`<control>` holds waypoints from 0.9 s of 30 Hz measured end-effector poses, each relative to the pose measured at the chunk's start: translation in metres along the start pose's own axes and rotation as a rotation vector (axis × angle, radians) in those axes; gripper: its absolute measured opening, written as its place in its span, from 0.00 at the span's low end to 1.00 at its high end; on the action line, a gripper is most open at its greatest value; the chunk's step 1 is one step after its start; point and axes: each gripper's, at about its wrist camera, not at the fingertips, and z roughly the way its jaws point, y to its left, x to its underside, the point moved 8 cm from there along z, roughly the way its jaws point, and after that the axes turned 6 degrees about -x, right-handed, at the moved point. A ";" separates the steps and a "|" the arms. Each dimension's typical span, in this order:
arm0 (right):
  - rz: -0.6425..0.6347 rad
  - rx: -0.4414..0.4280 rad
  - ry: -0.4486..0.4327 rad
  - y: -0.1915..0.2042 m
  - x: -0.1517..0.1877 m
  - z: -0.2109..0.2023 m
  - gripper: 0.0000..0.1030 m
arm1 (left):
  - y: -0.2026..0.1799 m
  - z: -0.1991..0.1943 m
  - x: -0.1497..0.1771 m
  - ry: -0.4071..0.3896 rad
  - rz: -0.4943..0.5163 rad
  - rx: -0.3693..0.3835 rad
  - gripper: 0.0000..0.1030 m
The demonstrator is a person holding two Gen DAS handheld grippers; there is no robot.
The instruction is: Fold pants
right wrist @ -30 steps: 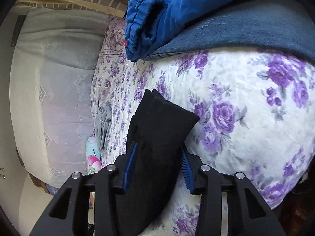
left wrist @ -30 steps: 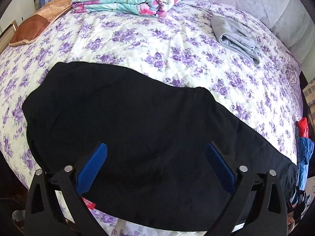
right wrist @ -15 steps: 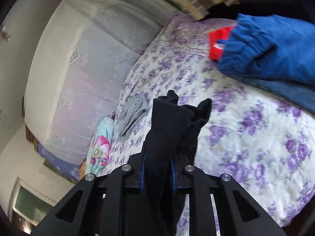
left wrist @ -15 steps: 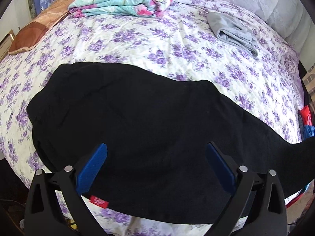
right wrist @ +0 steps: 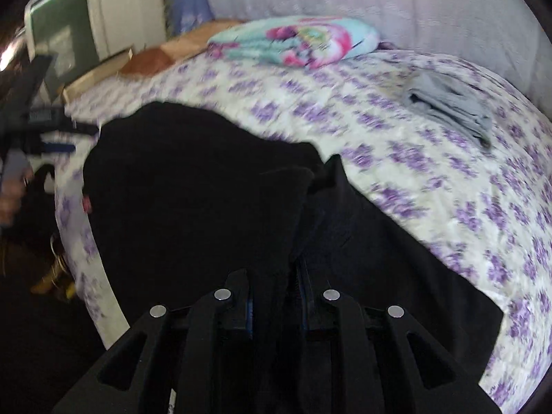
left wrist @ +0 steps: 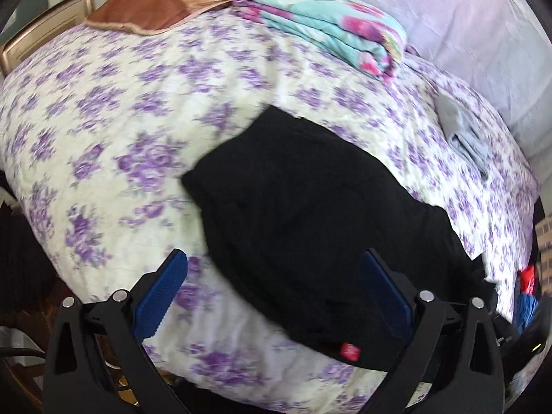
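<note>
The bed (left wrist: 145,127), covered in a purple-flowered sheet, is carrying everything, and the black pants (left wrist: 310,214) are lying along its near edge, with a small red tag (left wrist: 349,351) showing on the side nearest the camera. The fold is looking partly done: in the right wrist view the leg end (right wrist: 289,186) is being carried over the body of the pants, not yet laid flat, so setting it down and at least one more fold seem to be left. The right gripper (right wrist: 276,307) is clenching that bunched black cloth between its jaws. The left gripper (left wrist: 272,296) is hanging over the near edge with its jaws spread wide and nothing between them. Open sheet is lying free toward the far side; a folded floral blanket (left wrist: 321,24) is sitting at the far edge, and a folded grey garment (left wrist: 465,134) toward the far right corner, both well apart from the pants.
</note>
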 end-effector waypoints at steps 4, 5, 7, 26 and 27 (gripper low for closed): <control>0.001 0.013 -0.004 0.000 -0.001 -0.007 0.18 | 0.025 0.003 -0.005 0.010 -0.078 0.020 0.95; -0.007 0.017 -0.005 0.001 -0.001 -0.007 0.18 | 0.029 0.005 -0.006 0.015 -0.089 0.025 0.95; -0.046 0.032 0.011 0.004 0.002 -0.003 0.18 | 0.031 0.010 -0.006 0.025 -0.102 0.035 0.95; 0.281 0.027 0.144 -0.045 0.007 0.003 0.59 | 0.030 0.043 -0.031 0.066 -0.192 0.124 0.95; 0.303 0.007 0.151 -0.048 0.008 0.002 0.60 | 0.032 0.049 -0.034 0.075 -0.209 0.136 0.95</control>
